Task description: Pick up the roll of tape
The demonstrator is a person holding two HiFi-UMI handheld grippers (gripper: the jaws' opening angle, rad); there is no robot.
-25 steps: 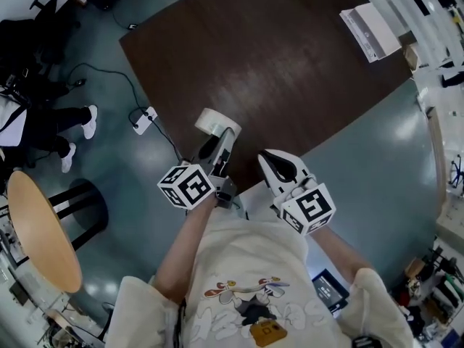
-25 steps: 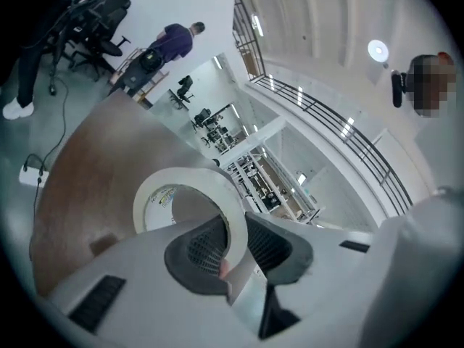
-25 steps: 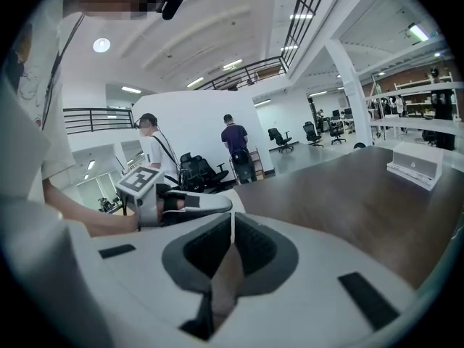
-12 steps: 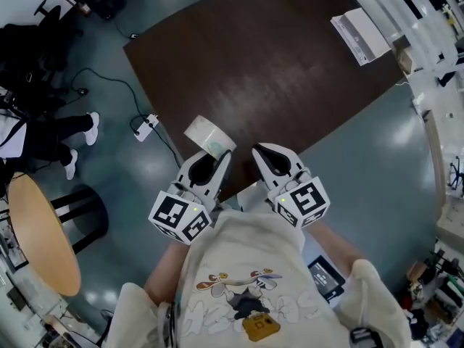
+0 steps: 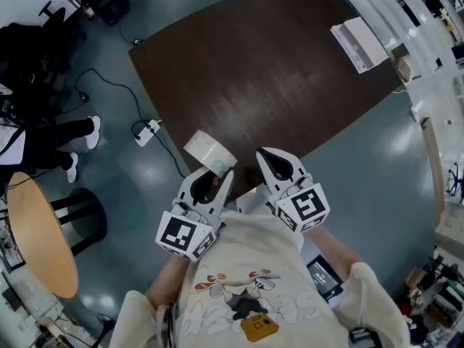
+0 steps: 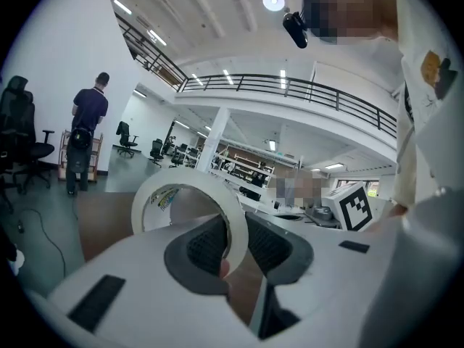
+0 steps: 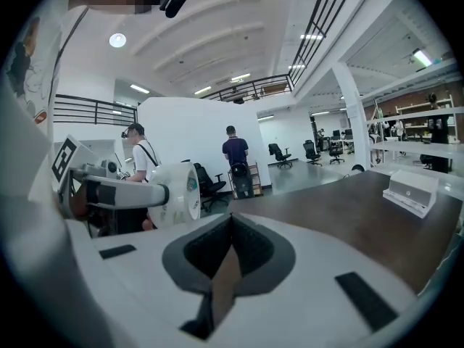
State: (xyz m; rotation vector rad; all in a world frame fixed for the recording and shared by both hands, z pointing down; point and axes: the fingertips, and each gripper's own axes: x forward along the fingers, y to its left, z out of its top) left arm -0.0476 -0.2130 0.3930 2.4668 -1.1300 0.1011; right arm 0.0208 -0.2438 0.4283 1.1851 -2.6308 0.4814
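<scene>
Left gripper [image 5: 218,175]: jaws pinch the wall of the roll of tape [image 5: 209,152], one pad inside the ring, one outside. Roll is held up off the table [image 5: 254,64], at its near edge. Right gripper [image 5: 265,158]: just beside the left, jaws pressed together, nothing in them. White box [image 5: 359,43] on the table's far corner.

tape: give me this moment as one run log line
tape: held up, off table | left hand-held gripper: shut on tape | right hand-held gripper: shut, empty
</scene>
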